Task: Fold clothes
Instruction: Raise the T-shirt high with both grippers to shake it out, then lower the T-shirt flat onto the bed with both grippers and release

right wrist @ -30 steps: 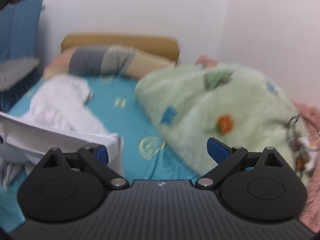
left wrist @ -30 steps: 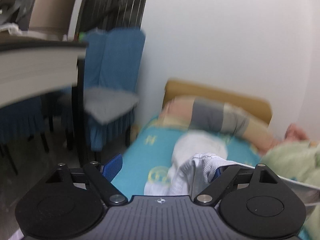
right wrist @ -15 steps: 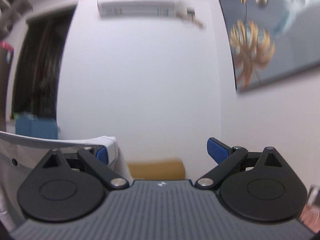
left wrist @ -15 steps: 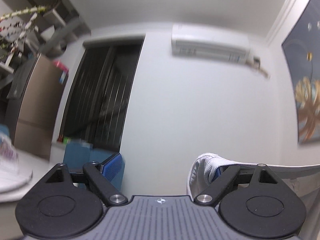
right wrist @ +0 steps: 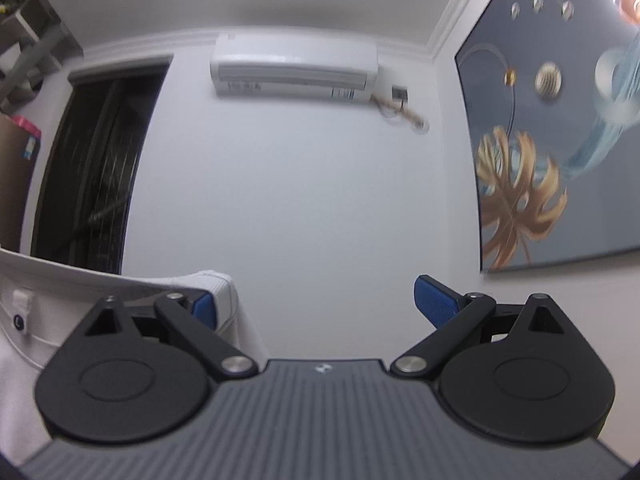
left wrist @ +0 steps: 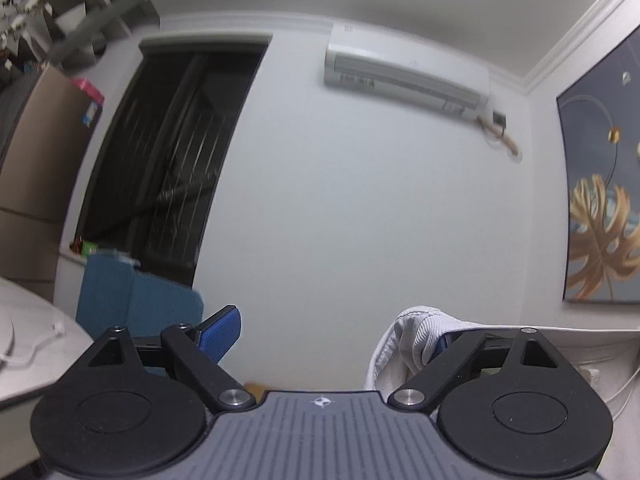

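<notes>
Step in hand: you hold the white garment (left wrist: 416, 340) up in the air, stretched between both tools, both cameras facing the far wall with its air conditioner (right wrist: 294, 68).
Left tool (left wrist: 336, 336): spread wide, the ribbed cloth draped over its right finger only, not pinched.
Right tool (right wrist: 316, 300): also wide, the garment's hem hooked on its left finger.
Next move: I judge you should lower the cloth flat, keeping it taut so it cannot slip off.

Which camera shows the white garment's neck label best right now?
The right wrist view: the white garment stretches in from the left, its neck label facing the camera. The left wrist view shows only a ribbed edge draped over one finger, no label.
</notes>
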A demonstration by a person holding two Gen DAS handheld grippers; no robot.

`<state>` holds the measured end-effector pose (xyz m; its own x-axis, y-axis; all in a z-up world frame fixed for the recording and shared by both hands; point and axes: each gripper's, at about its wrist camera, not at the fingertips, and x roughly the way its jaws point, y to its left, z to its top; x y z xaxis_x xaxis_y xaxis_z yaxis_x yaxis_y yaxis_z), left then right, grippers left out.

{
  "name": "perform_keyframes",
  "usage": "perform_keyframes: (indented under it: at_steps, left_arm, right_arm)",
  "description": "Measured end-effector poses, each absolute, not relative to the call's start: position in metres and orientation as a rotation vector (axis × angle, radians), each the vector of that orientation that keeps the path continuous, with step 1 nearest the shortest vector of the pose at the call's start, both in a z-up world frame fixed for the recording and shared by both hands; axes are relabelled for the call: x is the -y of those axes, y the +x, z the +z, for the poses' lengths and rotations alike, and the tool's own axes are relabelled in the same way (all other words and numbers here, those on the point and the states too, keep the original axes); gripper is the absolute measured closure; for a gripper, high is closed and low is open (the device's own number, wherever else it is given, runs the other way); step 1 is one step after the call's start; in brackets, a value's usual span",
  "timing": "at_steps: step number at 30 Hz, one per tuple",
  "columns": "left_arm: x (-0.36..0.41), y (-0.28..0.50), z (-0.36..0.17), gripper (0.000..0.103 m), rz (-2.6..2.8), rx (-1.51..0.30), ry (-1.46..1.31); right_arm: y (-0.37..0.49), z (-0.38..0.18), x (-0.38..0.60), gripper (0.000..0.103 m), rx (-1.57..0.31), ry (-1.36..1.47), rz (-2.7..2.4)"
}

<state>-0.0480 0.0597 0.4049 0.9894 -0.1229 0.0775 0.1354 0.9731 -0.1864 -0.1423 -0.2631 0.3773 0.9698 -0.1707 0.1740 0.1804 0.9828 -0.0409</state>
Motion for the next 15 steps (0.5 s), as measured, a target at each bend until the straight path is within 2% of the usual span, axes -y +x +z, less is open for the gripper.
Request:
perform_keyframes:
  at_steps: [5,10,15]
  left_arm:
    - [-0.062,0.055,0.312,0.011,-0.111,-0.062,-0.169]
    - [-0.064,0.184,0.225,0.011,-0.047,-0.181,-0.159]
    - [-0.063,0.315,0.127,0.010,0.020,-0.224,-0.100]
  right_arm:
    - [-0.053,0.292,0.267,0.005,-0.005,-0.080,-0.176]
    - [0.076,0.202,0.268,0.005,-0.167,-0.090,-0.155]
    - [0.216,0.119,0.266,0.005,-0.220,-0.073,-0.181]
